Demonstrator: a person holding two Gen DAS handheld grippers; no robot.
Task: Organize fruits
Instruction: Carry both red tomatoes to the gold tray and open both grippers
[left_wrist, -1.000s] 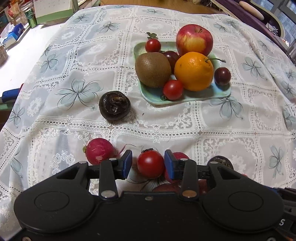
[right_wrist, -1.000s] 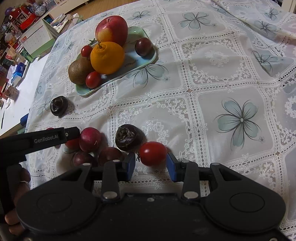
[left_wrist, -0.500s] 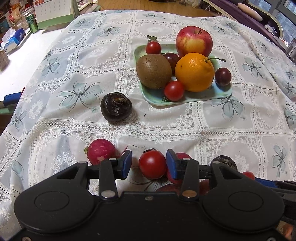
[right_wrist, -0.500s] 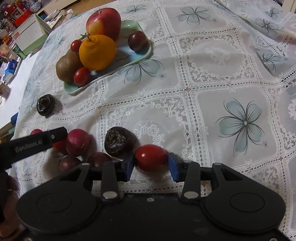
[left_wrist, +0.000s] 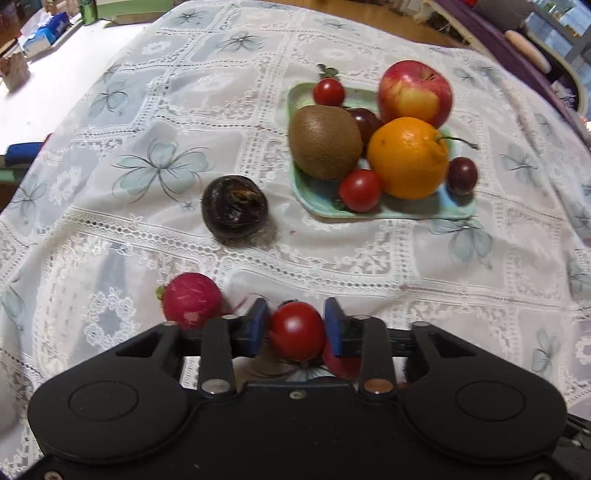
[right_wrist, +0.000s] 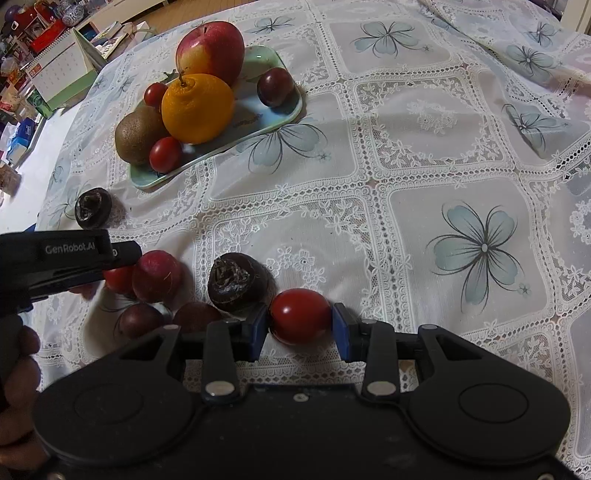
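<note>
My left gripper (left_wrist: 296, 322) is closing on a red cherry tomato (left_wrist: 295, 332), and both blue pads touch its sides. In the right wrist view the left gripper (right_wrist: 123, 254) comes in from the left over that tomato (right_wrist: 117, 278). My right gripper (right_wrist: 299, 321) is closing on a second red tomato (right_wrist: 300, 314) on the cloth, with the pads against it. The pale green plate (left_wrist: 317, 206) holds an apple (left_wrist: 415, 92), an orange (left_wrist: 406, 157), a kiwi (left_wrist: 325, 142), two cherry tomatoes and dark cherries.
A red radish (left_wrist: 190, 299) lies left of the left gripper. Dark wrinkled fruits sit on the lace cloth (left_wrist: 234, 210) (right_wrist: 238, 280). Two dark purple fruits (right_wrist: 140, 319) (right_wrist: 195, 314) lie near the right gripper. A hand (right_wrist: 18, 369) shows at the left edge. Clutter lines the far left.
The left jaws have narrowed onto the cherry tomato and the left view has rolled slightly. The right gripper has slid forward until its tomato sits squarely between the pads.
</note>
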